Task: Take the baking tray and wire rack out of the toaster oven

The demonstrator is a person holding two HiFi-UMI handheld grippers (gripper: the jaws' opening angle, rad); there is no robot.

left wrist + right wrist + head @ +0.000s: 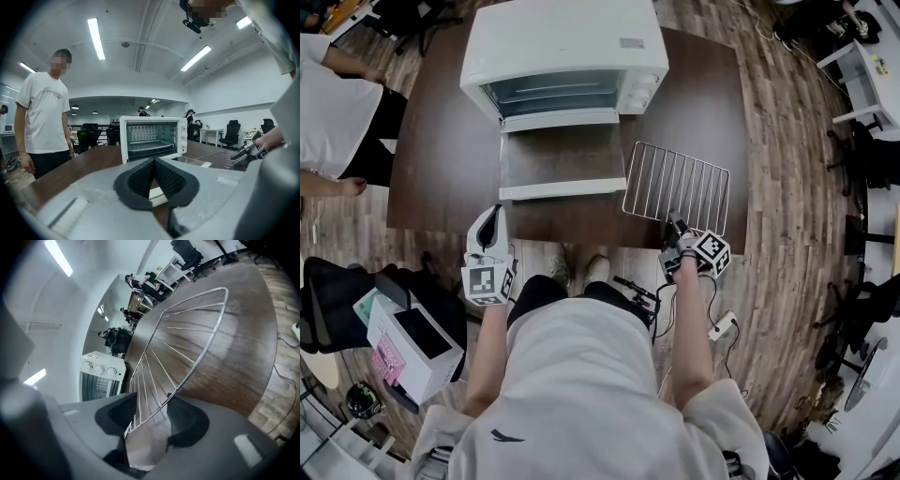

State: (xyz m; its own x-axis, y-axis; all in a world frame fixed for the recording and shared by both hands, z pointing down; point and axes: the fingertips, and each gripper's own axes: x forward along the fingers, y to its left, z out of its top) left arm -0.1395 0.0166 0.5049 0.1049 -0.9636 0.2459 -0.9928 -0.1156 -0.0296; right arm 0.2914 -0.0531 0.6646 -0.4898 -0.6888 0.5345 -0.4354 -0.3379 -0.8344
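The white toaster oven [562, 42] stands at the back of the dark wooden table [441, 150] with its door [562, 159] folded down flat. In the left gripper view a baking tray [150, 146] sits on a shelf inside the oven [150, 136]. The wire rack [677, 185] lies flat on the table to the right of the door. My right gripper [675, 225] is at the rack's near edge, open, with the rim wire of the rack [187, 333] passing between the pads untouched [152, 411]. My left gripper [494, 214] hovers by the table's front edge, shut on nothing [153, 176].
A person in a white T-shirt [328, 103] stands at the table's left side. A white box [408, 342] sits on the floor at my left and a power strip [722, 325] on the floor at my right. Office chairs and desks stand further off to the right.
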